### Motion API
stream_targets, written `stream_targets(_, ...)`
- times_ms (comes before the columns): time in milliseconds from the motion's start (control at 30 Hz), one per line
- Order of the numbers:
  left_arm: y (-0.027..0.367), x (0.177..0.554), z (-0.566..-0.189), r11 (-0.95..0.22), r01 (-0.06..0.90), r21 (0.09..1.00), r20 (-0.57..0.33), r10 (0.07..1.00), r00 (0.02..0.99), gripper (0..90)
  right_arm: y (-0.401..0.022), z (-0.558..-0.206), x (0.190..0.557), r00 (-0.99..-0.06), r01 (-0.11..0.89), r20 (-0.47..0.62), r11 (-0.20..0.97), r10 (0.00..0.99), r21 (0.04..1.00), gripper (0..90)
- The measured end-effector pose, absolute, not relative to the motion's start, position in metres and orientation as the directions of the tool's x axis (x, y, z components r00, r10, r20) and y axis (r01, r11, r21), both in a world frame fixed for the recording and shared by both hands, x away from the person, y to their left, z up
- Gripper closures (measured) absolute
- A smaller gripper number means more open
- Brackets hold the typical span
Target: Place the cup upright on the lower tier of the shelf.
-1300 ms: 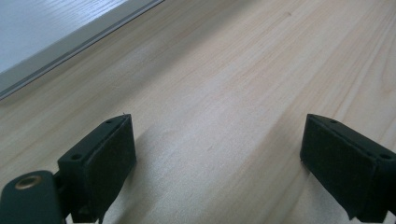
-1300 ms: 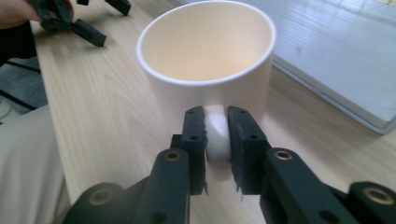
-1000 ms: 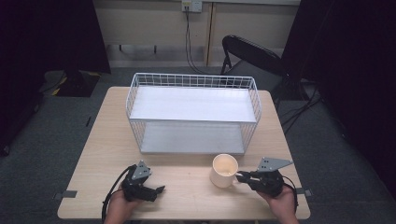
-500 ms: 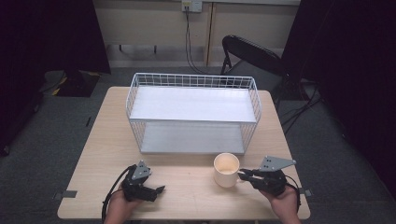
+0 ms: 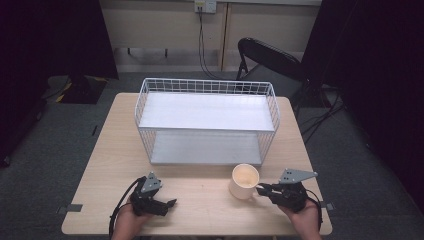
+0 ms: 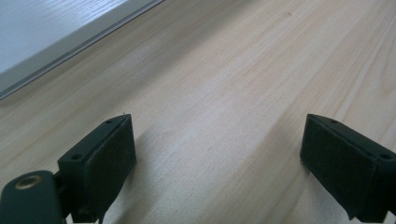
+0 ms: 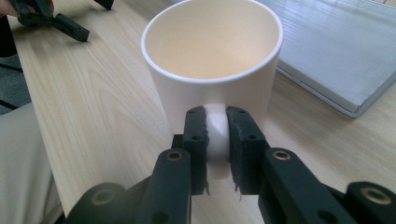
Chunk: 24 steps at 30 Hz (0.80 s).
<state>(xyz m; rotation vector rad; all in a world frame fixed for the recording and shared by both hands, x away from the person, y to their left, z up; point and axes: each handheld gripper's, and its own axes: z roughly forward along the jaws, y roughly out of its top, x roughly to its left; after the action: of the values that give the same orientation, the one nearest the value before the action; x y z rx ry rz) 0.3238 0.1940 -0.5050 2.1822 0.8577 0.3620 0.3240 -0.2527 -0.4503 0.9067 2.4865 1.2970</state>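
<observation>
The right gripper [image 7: 216, 140] clamps the cream mug's [image 7: 212, 70] handle squarely between its pads; the mug stands upright on the table [image 5: 200, 192], just before the wire rack [image 5: 207, 120]. The left gripper [image 6: 219, 158] rests spread wide, well apart.

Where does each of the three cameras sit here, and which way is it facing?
High view: above the person's side, looking forward and down at the table; both hands show.
Left gripper view: rides the left gripper, jaws apart over bare wood.
Right gripper view: rides the right gripper, clamped on the mug handle.
Shared: high and right views show the mug and wire rack.
</observation>
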Motion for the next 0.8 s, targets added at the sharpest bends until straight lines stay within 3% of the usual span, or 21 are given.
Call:
stream_targets(100,0.1940,0.3238,-0.5050,-0.494,0.465,0.734,-0.010,0.677,0.736,9.9,-0.2517,-0.4523,0.3252,-0.775,0.443,0.088,0.439,0.625,0.782,69.2)
stream_targets(400,0.1942,0.3239,-0.5049,-0.497,0.463,0.734,-0.007,0.676,0.736,9.9,-0.2509,-0.4552,0.3293,-0.782,0.450,0.097,0.451,0.616,0.771,79.9)
stream_targets(800,0.1941,0.3238,-0.5050,-0.494,0.465,0.734,-0.010,0.677,0.736,9.9,-0.2485,-0.4473,0.3252,-0.786,0.398,0.025,0.475,0.618,0.785,80.4)
